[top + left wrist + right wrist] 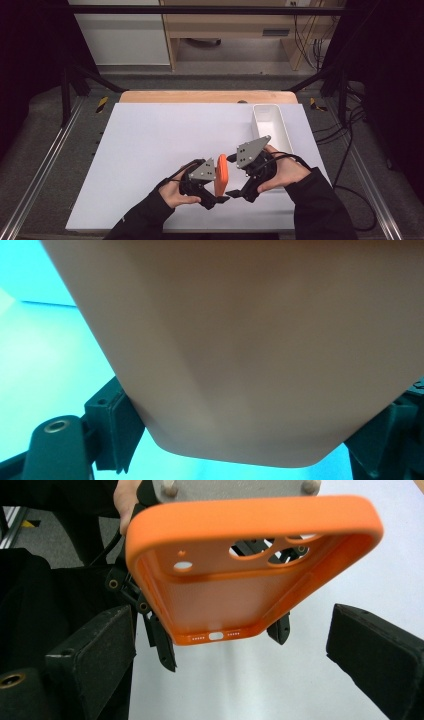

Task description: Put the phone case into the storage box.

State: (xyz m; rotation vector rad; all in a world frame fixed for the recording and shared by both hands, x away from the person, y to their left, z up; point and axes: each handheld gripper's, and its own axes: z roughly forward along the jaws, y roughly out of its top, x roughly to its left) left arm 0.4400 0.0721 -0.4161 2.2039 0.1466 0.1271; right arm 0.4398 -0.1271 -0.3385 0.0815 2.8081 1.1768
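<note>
The orange phone case (250, 575), held on edge above the table (150, 150) just short of the white tray (272, 125), is clamped in the left gripper (212, 192), while the right gripper (237, 175) waits wide open beside it, apparently mid-handover and needing to close.

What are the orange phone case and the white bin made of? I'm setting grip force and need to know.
The orange phone case looks like soft silicone or rubbery plastic: matte, with rounded edges and moulded cutouts. The white bin looks like rigid plastic: smooth, thin, straight walls, though it is too small to be sure.
</note>
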